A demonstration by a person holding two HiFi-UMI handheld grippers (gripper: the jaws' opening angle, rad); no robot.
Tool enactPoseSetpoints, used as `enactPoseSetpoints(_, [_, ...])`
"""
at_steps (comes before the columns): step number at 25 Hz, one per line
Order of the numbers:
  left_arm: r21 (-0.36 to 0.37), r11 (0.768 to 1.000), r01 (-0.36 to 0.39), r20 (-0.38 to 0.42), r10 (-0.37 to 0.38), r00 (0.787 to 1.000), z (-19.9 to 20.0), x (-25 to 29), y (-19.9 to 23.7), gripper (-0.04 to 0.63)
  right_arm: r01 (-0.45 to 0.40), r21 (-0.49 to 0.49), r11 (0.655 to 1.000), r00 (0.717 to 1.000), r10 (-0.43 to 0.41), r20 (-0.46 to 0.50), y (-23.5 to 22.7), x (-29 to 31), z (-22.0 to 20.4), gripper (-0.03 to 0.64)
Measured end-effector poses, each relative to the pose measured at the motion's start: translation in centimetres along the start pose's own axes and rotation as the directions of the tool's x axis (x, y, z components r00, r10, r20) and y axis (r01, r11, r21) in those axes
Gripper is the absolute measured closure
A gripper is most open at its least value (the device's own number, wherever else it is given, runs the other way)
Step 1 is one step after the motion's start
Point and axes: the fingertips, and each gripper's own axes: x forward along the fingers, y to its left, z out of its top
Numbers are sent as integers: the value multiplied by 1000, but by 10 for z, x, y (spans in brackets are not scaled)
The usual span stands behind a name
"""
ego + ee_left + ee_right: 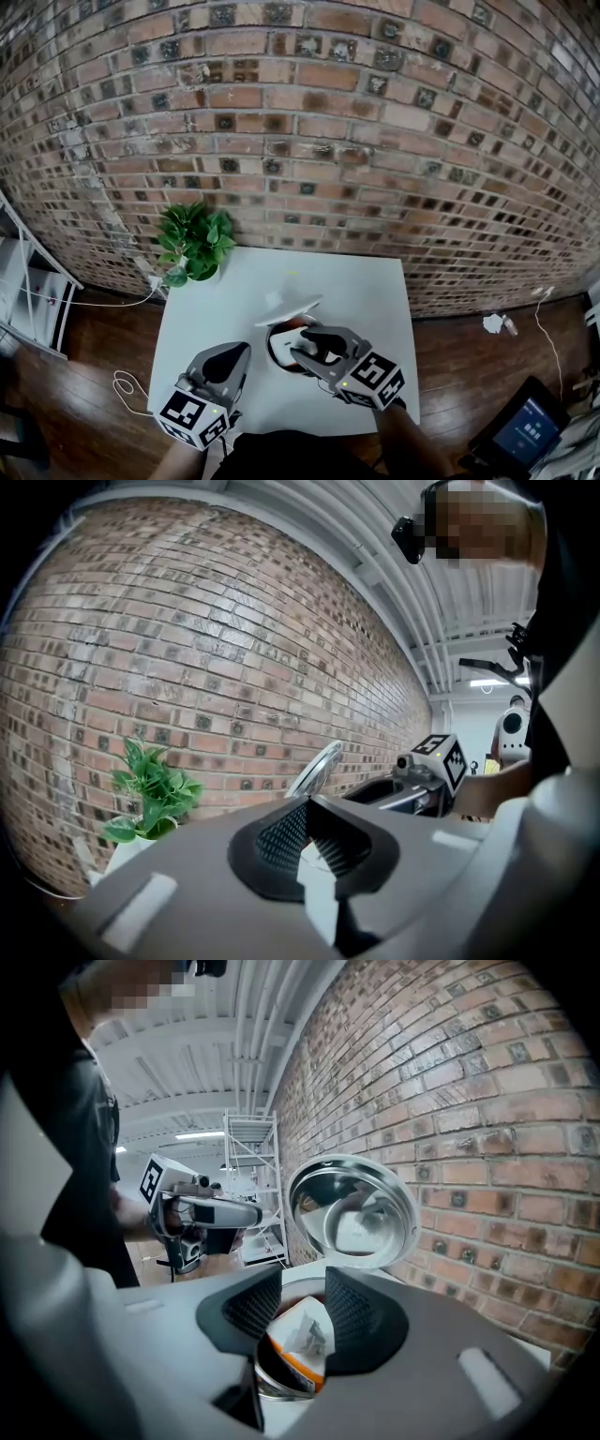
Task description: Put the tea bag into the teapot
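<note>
The teapot (275,345) stands mid-table with its shiny hinged lid (289,309) tipped up and back. My right gripper (307,345) hovers over its mouth, jaws open. In the right gripper view the tea bag (305,1340), a pale paper sachet, lies loose below the spread pads (352,1312), inside the teapot's rim (281,1389); the lid (352,1208) stands behind. My left gripper (234,356) rests at the table's near left, apart from the pot. Its jaws (309,803) meet at the tips with nothing between them.
A potted green plant (194,242) sits at the table's far left corner, against the brick wall. White table (366,291) surface shows behind and right of the pot. A cable (122,384) lies on the wooden floor at left; a tablet (530,427) at right.
</note>
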Motion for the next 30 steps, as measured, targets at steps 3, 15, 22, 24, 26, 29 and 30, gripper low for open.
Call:
enactPoseSetpoints(3, [-1,1000,-7,2,7,1000,0,-1,0,591,13,-1,1000,1000,-13,16,-3,-4,4,482])
enactPoseSetpoints(15, [18,1000,7,35,-8,999,12,-9,-9,591,59,29,998,974,-64,215,-2,-48,51,612])
enactPoseSetpoints(22, [21,1000,15,36,-16,999,11,-11,-21,591,72,0,997,983,-71,167,14,-54,38,615])
enactPoseSetpoints(24, [20,1000,13,35,-14,999,10,-13,-23,591,72,-2,997,983,-71,168,16,-55,37,615])
enactPoseSetpoints(26, [19,1000,12,33,-13,999,9,-15,-24,591,70,-3,998,981,-68,182,18,-57,40,615])
enactPoseSetpoints(29, [20,1000,10,27,-10,1000,9,-16,-24,591,79,20,997,980,-82,180,13,-54,41,615])
enactPoseSetpoints(30, [20,1000,9,26,-9,1000,9,-16,-23,591,82,29,996,983,-86,164,11,-50,38,615])
